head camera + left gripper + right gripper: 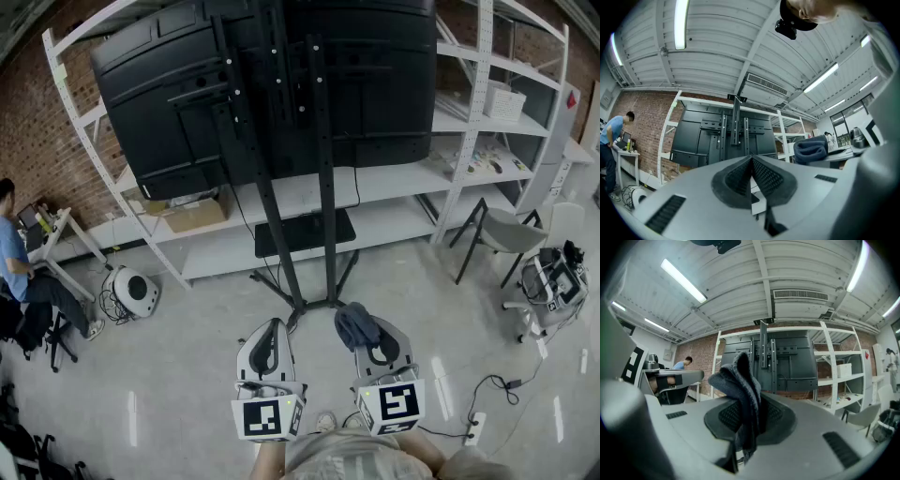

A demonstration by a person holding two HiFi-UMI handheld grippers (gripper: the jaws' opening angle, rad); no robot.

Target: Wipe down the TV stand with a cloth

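Observation:
The black TV stand (pixel 309 187) rises in front of me, its two posts carrying the back of a large black TV (pixel 187 84) and running down to a base on the floor (pixel 314 302). A dark blue-grey cloth (pixel 356 323) is pinched in my right gripper (pixel 367 336), which is held just short of the base. In the right gripper view the cloth (pixel 740 385) stands folded up between the shut jaws of the right gripper (pixel 757 401). My left gripper (pixel 272 330) hangs beside it, and in its own view the left gripper (pixel 751 160) is shut on nothing, facing the TV stand (pixel 736 133).
White shelving (pixel 487 103) lines the brick wall behind the stand, with a cardboard box (pixel 192 214) on a low shelf. A person sits at a desk (pixel 14 262) at the far left. A white round device (pixel 136 291), a folding chair (pixel 502 234) and a power strip with cables (pixel 476 427) are on the floor.

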